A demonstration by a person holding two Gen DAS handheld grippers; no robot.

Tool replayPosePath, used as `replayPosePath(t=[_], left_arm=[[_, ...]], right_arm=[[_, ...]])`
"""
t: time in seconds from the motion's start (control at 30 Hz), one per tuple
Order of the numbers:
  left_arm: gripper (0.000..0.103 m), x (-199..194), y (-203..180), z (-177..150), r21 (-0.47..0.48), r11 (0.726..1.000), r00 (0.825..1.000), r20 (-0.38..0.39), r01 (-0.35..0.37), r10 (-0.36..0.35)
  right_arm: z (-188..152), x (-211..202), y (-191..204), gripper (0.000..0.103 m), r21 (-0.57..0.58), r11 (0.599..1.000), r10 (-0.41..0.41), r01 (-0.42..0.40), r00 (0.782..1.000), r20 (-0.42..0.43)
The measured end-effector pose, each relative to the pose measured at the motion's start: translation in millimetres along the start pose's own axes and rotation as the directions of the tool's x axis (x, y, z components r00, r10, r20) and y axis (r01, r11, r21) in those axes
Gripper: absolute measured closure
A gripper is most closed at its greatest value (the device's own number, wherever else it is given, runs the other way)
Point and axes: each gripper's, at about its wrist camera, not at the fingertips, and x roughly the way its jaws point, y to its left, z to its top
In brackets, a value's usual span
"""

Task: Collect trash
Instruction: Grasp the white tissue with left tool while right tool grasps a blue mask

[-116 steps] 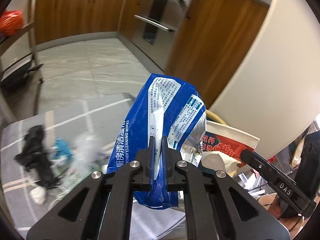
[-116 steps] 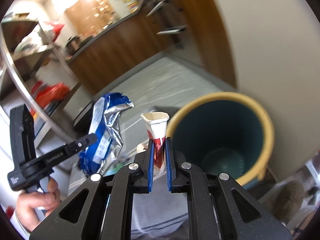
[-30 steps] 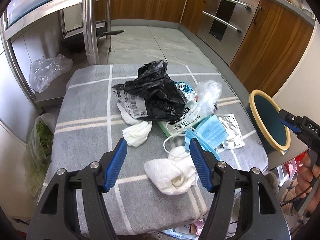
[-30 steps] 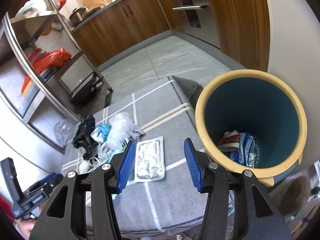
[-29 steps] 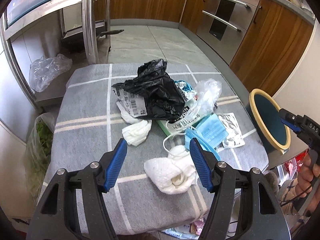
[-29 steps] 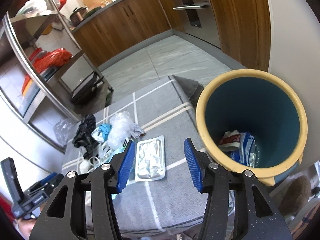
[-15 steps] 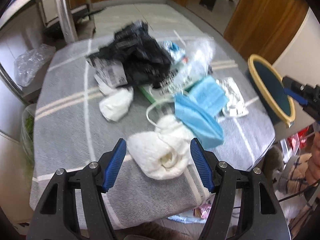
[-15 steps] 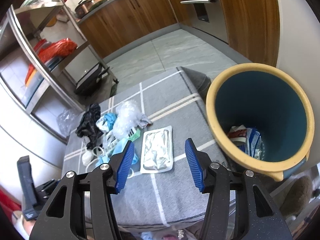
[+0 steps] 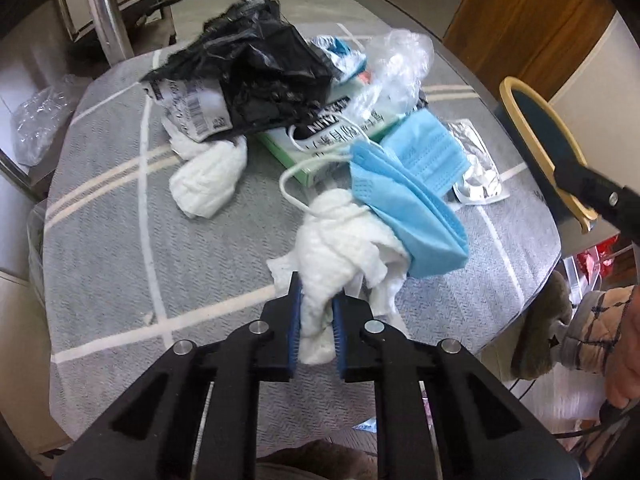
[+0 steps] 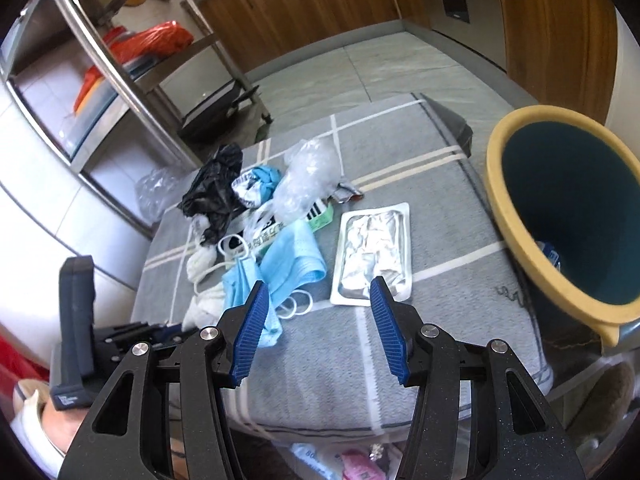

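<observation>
Pinching a crumpled white tissue wad point(image 9: 340, 252) at its near end, the left gripper point(image 9: 314, 330) has just been closing, and its blue jaws now clench the paper between them. The wad lies on the grey checked cloth of the worktop point(image 9: 120, 248), its long axis running away from the gripper toward the heap of litter; its far end is covered by a blue face mask point(image 9: 404, 204) that lies over it, and a white ear loop crosses its top. Beyond, a black plastic bag point(image 9: 260, 68) hides most of a labelled wrapper and the back of a green carton point(image 9: 332, 136), whose print is too skewed to read. A second white wad point(image 9: 208, 180) lies apart to the left, and a clear plastic bag point(image 9: 400, 64) sits behind the masks.

The right gripper point(image 10: 316, 330) hangs with its jaws spread and nothing between them, above the near part of the cloth. A silver foil pouch point(image 10: 374, 256) lies flat just past its tips, long axis pointing away. The yellow-rimmed bin point(image 10: 516, 224) stands at the worktop's right edge, cut off by the picture's border; only a blue scrap shows in its dark inside.
</observation>
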Motion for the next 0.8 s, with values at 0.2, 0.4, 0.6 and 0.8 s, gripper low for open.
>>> replayPosePath(t=[0.2,0.4,0.6,0.8], left_arm=[[0.09,-7,11,2,-0.037,0.999,1.0,0.019,0.01,-0.009],[0.09,-6,13,-1,-0.043,0.999,1.0,0.013,0.004,-0.004],[0.09,-4,17,-2,-0.054,0.999,1.0,0.011,0.006,-0.006],[0.09,-2,22,-2,-0.073,0.997,1.0,0.009,0.005,-0.004]], right_arm=[[-2,4,9,0.048,-0.03,0.999,0.027,-0.027,1.0,-0.012],[-8,14,28,0.048,-0.096,0.992,0.077,-0.081,0.996,-0.045],[-16,35,50,0.049,-0.172,0.979,0.093,-0.109,0.991,-0.1],[-28,63,65,0.066,-0.232,0.968,0.06,-0.099,0.984,-0.169]])
